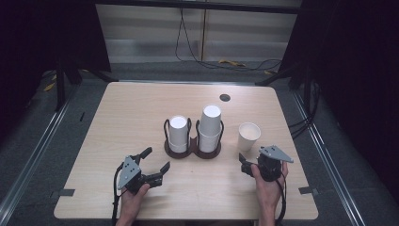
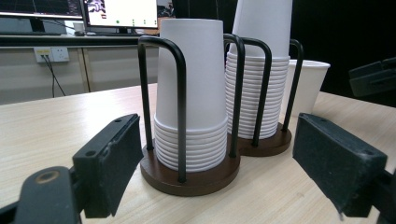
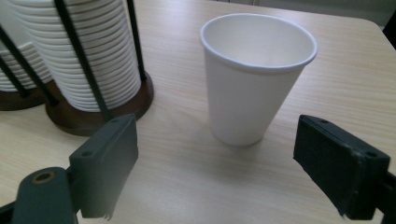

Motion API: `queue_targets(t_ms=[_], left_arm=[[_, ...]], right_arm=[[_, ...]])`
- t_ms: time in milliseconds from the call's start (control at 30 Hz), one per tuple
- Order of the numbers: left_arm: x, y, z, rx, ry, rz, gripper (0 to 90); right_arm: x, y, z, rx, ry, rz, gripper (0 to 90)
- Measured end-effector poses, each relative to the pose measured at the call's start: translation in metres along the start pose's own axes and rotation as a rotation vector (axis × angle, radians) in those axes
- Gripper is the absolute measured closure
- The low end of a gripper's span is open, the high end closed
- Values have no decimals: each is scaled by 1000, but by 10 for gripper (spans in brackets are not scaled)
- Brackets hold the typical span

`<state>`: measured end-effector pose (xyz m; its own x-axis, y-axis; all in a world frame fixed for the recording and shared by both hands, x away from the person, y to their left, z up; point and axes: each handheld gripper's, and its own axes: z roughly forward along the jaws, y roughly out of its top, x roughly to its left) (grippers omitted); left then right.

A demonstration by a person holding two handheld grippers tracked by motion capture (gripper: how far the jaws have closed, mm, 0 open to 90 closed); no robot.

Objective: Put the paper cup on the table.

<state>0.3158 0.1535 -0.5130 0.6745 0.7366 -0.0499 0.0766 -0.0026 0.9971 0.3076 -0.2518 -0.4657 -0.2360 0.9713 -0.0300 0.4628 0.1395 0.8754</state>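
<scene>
A dark wooden double cup holder [image 1: 193,149] with black wire loops stands mid-table. It carries a shorter stack of upside-down white paper cups [image 1: 178,134] on the left and a taller stack [image 1: 210,127] on the right. A single white cup [image 1: 249,135] stands upright to the holder's right. My left gripper [image 1: 157,158] is open, in front of the holder; the shorter stack [image 2: 191,93] sits ahead of its jaws. My right gripper [image 1: 251,159] is open just short of the single cup [image 3: 254,79], which stands between and beyond its jaws, untouched.
A black grommet hole [image 1: 225,97] sits near the table's far edge. Grey tape marks [image 1: 66,192] lie at the front corners. Cables run over the floor behind the table, and a lit monitor [image 2: 123,11] stands beyond it.
</scene>
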Motion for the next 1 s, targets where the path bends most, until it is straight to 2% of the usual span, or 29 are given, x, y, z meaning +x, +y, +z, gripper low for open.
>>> queue_targets(t_ms=[67,100,167,200,300,467,500,567,733,867,1000], left_arm=[[0,0,0,1,2,2,156],[0,0,0,1,2,1,157],[0,0,0,1,3,-2,157],[0,0,0,1,3,-2,157],[0,0,0,1,3,-1,156],[0,0,0,1,2,-2,156],[0,0,0,1,2,-2,156],[0,0,0,1,5,-2,156],[1,0,0,2,2,-4,157],[1,0,0,4,1,-4,157],[1,0,0,1,2,-8,157]], right_arm=[[4,-4,-2,-21,14,-7,134],[7,-7,-3,-62,32,4,132],[14,-10,-3,-99,67,24,132],[19,-11,-2,-120,68,36,131],[35,-15,3,-160,139,41,132],[60,-20,10,-236,125,47,132],[65,-20,12,-247,137,55,134],[75,-22,14,-263,130,29,133],[82,-28,17,-339,103,12,131],[82,-29,17,-340,119,4,134],[83,-31,14,-377,123,-11,133]])
